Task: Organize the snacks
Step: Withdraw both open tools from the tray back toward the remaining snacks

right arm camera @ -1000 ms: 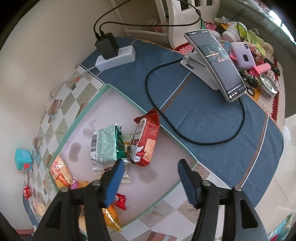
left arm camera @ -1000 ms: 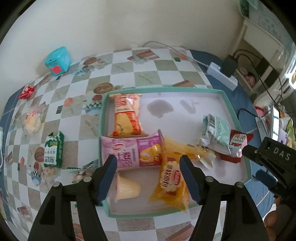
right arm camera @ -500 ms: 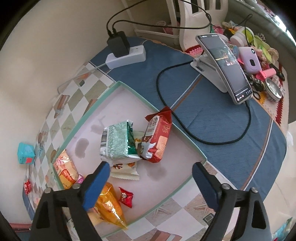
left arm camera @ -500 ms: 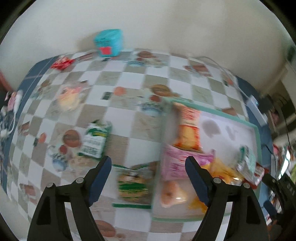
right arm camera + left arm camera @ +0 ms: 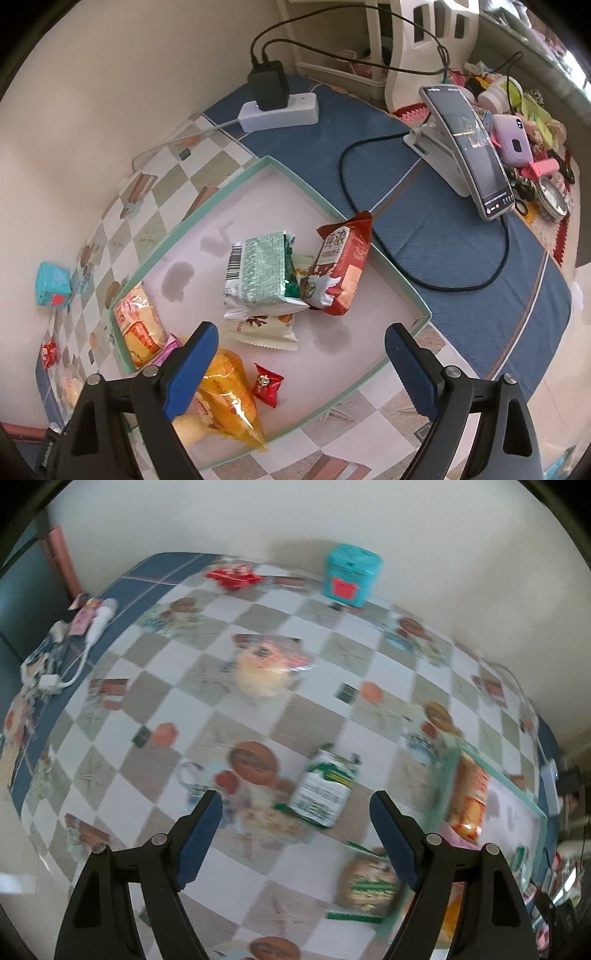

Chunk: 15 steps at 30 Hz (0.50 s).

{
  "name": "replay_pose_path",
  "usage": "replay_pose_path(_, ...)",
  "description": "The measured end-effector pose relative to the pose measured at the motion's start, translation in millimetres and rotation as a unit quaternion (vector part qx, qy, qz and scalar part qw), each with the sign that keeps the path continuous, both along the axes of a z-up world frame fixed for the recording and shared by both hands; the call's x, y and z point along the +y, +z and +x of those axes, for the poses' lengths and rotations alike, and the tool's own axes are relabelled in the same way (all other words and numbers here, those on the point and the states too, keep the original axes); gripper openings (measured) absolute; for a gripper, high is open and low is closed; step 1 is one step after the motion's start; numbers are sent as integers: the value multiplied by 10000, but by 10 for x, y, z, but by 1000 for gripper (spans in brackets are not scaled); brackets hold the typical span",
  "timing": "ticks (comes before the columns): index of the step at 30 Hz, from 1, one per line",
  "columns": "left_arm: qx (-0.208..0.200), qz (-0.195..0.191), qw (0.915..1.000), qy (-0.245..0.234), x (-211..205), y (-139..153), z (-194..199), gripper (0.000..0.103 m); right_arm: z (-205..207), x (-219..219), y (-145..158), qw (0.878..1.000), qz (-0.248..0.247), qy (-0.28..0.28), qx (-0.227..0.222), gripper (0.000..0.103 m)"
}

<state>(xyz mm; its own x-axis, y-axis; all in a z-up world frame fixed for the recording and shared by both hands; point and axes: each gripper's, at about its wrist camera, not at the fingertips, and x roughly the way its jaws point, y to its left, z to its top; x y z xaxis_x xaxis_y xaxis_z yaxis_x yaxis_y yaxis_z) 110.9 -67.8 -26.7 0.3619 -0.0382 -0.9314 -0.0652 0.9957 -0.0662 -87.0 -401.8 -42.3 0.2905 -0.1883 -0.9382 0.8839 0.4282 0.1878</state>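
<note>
I read no words anywhere; only a barcode shows on the green pack [image 5: 258, 273] in my tray [image 5: 391, 273].

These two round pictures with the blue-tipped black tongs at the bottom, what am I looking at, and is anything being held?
Those tongs are hand-held grippers, one in each of a person's hands, each carrying a fisheye camera looking along its fingers. The left gripper hovers open and empty over a checkered tablecloth, just short of a green snack packet; further off lie a wrapped bun and a teal tin. The right gripper, also open and empty, hangs over a shallow tray already holding several snack packets. Both sets of jaws have just been opening.
</note>
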Motion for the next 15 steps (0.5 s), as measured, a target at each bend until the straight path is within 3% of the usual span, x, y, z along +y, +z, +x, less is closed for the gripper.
replay_pose_path(15, -62, -90, 9959, 893, 790, 36, 140, 83, 358, 498, 186, 9951, -446, 868, -167, 94)
